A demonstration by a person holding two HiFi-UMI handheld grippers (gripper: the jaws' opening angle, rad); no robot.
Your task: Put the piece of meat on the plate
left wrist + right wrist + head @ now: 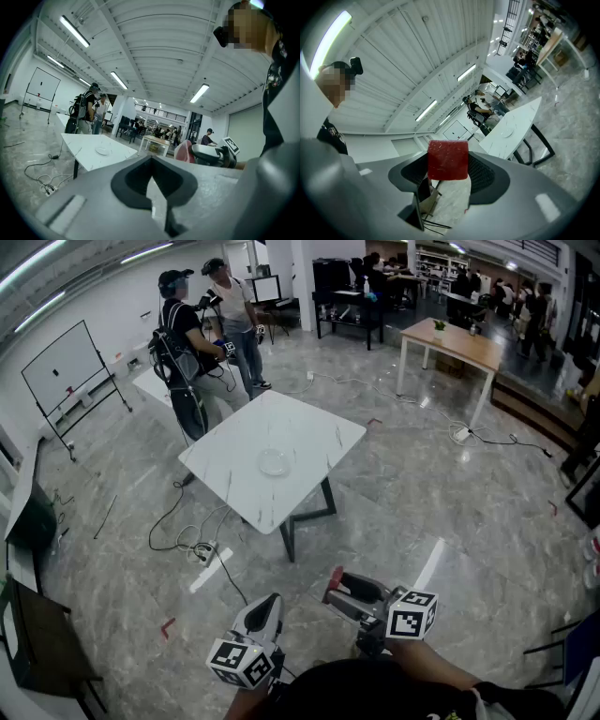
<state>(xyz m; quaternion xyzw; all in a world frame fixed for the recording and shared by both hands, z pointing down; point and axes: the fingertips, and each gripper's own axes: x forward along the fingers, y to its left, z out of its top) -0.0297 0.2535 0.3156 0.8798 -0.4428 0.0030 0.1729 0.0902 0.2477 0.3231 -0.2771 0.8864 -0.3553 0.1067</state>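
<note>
The grey stone floor (441, 512) fills most of my head view, and the white marble table (234, 479) stands well ahead of me, far from both grippers. Two people (192, 343) stand at its far side. My own arms are cut off by the bottom edge. The plate (275, 461) sits near the table's middle. It is clear and hard to see against the marble, and I can make out nothing on it.

The right gripper (339, 583) is up in the air in front of me. From the head it shows only a red sliver at its tip. Its own view is plain: the piece of meat (448, 160), a red block, is clamped squarely between the two jaws, its top end standing proud of them. The left gripper (267, 607) hangs beside it, jaws together with nothing between them.
</note>
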